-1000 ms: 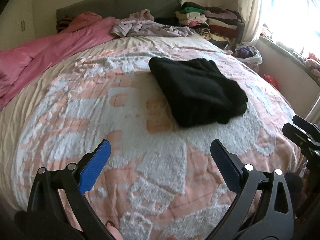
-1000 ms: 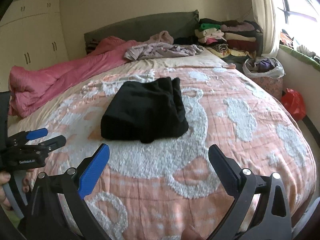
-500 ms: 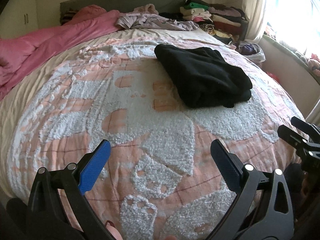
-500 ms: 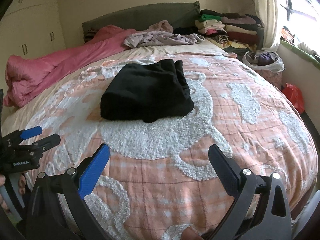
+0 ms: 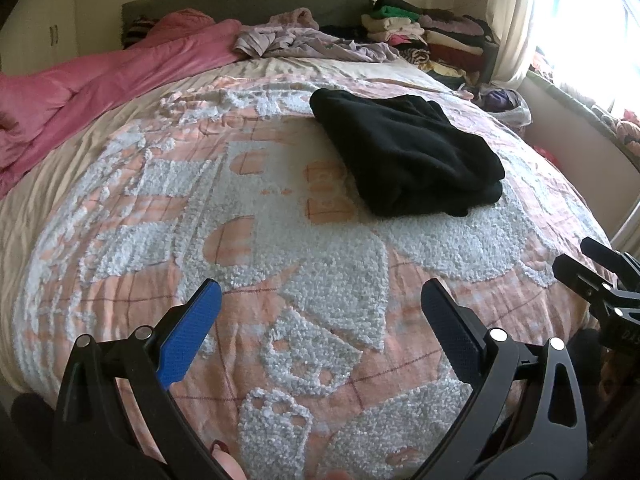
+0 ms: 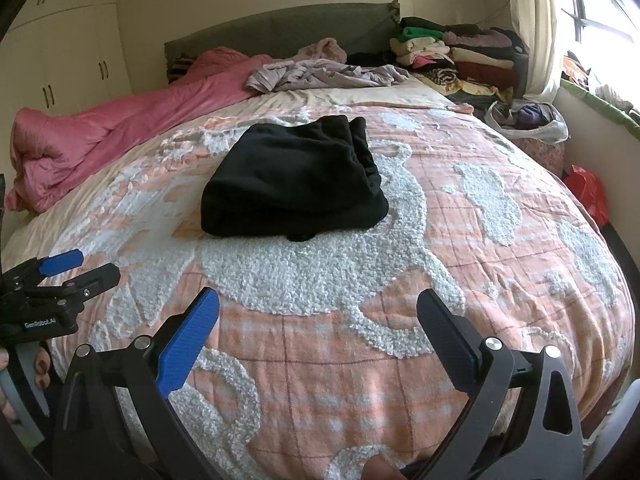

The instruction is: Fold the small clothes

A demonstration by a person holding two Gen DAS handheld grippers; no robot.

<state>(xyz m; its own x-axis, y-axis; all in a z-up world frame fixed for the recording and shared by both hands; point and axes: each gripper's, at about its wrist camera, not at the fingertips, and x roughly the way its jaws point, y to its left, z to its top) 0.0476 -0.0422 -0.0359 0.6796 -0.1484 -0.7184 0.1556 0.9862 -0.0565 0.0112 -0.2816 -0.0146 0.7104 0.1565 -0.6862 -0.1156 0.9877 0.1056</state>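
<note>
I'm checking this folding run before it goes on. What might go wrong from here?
The black garment lies folded, but its right-side layers look loose; a one-sided grab may undo it. Both the left gripper and right gripper are open over the tufted bedspread, which they might pinch instead.

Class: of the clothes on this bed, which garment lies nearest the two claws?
The folded black garment, alone mid-bed. The crumpled lilac garment and the stacked clothes lie far back by the headboard.
</note>
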